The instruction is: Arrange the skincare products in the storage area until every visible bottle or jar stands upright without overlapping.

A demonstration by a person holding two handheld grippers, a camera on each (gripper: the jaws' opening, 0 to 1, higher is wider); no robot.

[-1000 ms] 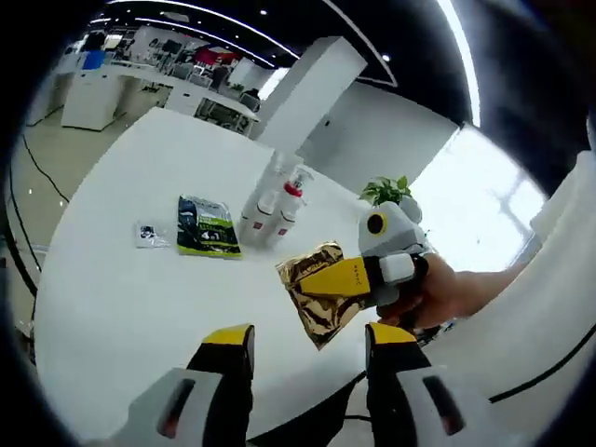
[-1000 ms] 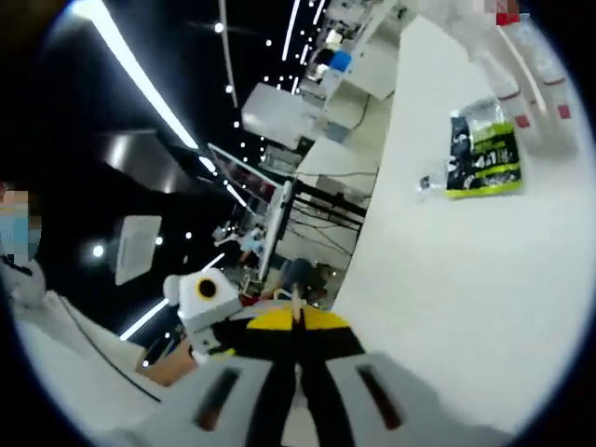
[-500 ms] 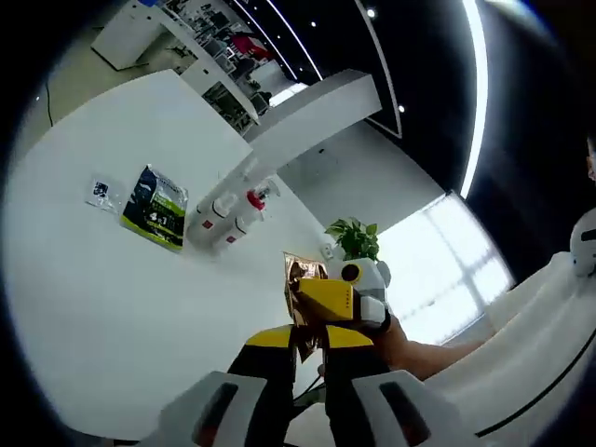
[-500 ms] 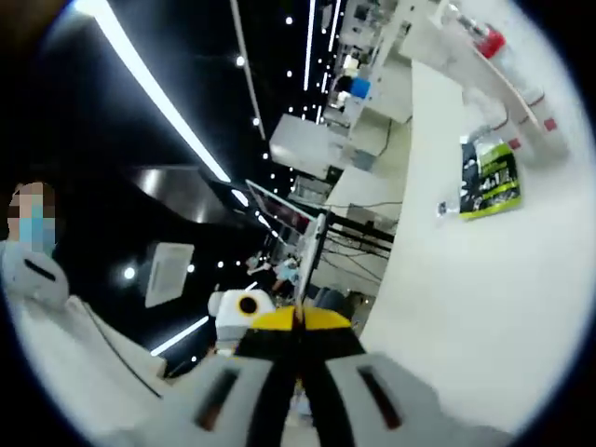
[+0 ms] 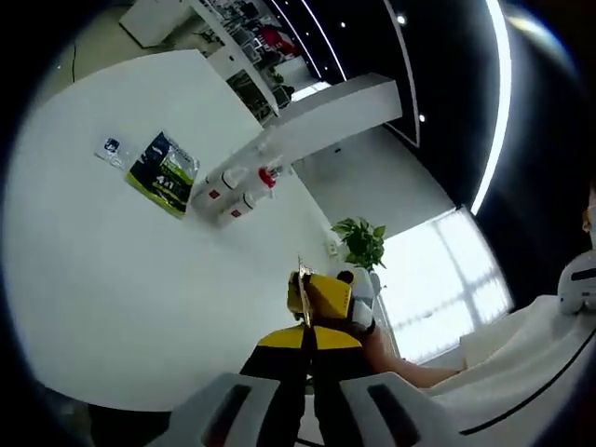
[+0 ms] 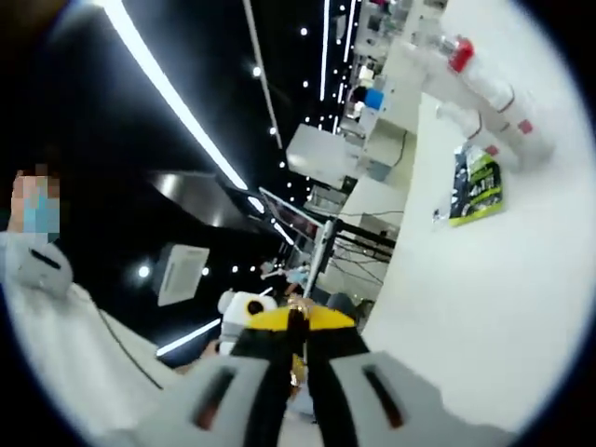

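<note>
Gold foil caught the light between both tools – the sachet (image 5: 302,291) was pinched edge-on by the left tool (image 5: 308,346), whose jaws were closed flat on it, and by the right tool (image 6: 296,337), equally closed, with a sliver of the foil showing between its tips in the right gripper view. A second earlier the left tool's jaws had stood wide apart and only the right tool carried the sachet; half a second earlier the left had come in and closed on it. So the sachet was now held from two sides, raised off the desk (image 5: 112,279) and just ahead of both tools. My reading is that this was a handover or a regrip, not yet a placement.

Well ahead of the left tool, near the far side of the desk, the spray bottles (image 5: 244,186) lay in a close cluster – on their sides, as far as I could judge, one with a red collar. Just beside them lay a green packet (image 5: 164,173) and a small clear sachet (image 5: 112,147). A potted plant (image 5: 361,244) stood beyond the desk's edge. Nothing lay between the tools and the bottles; the bottles had not yet been stood up.
</note>
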